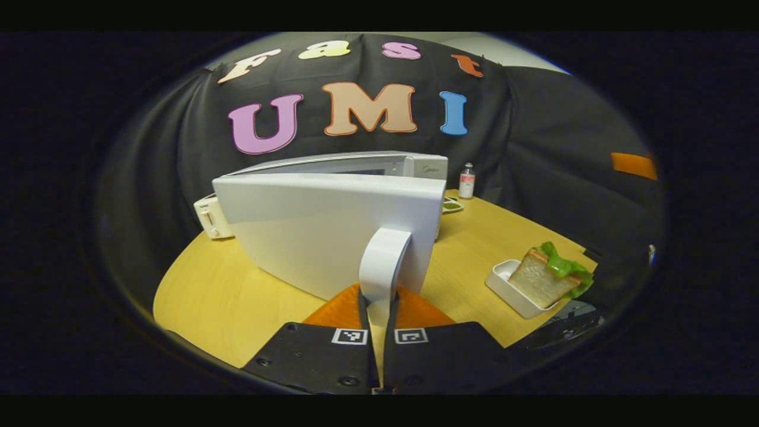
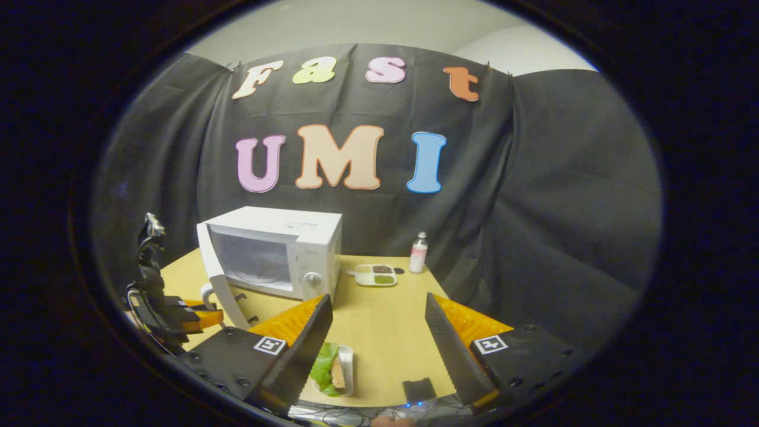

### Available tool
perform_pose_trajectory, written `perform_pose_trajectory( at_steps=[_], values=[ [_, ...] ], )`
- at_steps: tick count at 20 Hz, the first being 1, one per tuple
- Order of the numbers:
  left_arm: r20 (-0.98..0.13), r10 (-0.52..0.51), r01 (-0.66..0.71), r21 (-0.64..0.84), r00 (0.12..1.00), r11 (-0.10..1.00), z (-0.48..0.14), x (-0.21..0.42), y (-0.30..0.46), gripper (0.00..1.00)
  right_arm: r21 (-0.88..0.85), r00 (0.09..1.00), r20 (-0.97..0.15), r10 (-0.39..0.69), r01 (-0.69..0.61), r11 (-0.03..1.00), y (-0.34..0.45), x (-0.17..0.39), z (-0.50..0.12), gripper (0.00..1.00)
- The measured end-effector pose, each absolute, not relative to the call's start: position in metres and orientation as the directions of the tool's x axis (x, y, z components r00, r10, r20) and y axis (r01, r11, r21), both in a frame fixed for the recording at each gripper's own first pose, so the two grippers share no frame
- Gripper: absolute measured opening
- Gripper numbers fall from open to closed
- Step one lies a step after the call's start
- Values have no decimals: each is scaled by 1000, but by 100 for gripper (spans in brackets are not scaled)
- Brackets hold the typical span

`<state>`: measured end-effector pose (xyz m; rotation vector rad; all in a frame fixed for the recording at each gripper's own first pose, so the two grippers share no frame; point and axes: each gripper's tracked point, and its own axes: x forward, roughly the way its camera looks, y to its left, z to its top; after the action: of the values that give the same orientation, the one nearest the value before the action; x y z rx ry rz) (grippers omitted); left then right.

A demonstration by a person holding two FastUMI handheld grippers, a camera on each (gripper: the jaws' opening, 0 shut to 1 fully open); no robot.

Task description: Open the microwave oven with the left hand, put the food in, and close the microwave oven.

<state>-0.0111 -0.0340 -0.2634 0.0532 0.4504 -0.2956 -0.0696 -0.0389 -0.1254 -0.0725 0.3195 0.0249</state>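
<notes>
Left gripper view: left gripper at 6 o'clock, both fingers clamped on the white door handle of the microwave. The door is swung out toward the camera, its outer face filling the centre; the oven body's top edge shows behind it at 12 o'clock. White toaster at 9 o'clock, just behind the door's far edge. Small bottle at 1 o'clock near the cloth wall, with a small dish just beside the oven's right corner. The sandwich, bread with green lettuce, stands tilted in a white tray at 4 o'clock on the wooden table, well apart from the oven.

Right gripper view: right gripper at 6 o'clock, fingers spread wide, nothing between them but tabletop. Sandwich in tray at 6–7 o'clock, partly hidden behind the left-hand finger, not touched. Microwave at 9 o'clock, door ajar with the cavity visible. The left gripper shows at 8 o'clock, at the door handle. Divided dish and bottle at 12 o'clock, right of the oven. A small dark box lies at the table's near edge, 6 o'clock.
</notes>
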Motion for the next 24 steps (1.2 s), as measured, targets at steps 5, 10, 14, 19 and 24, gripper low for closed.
perform_pose_trajectory(
  at_steps=[5,10,14,19,24],
  values=[
    [-465,-140,153,-11,874,988,-266,-42,36,3,-92,912,-403,79,-127,988,-9,-70,-187,98],
    [-482,-3,-5,-15,876,1000,-269,-58,108,2,-80,854,-506,119,-184,980,9,-73,-244,99],
    [-505,-8,-47,-95,863,994,-275,-66,131,3,-73,790,-604,104,-185,980,10,-75,-294,99],
    [-503,-18,-34,-94,864,995,-276,-69,132,1,-49,720,-689,84,-163,985,7,-82,-330,97],
    [-493,-26,-16,-82,870,996,-274,-67,134,3,-66,704,-707,69,-162,985,5,-85,-338,56]
  ],
)
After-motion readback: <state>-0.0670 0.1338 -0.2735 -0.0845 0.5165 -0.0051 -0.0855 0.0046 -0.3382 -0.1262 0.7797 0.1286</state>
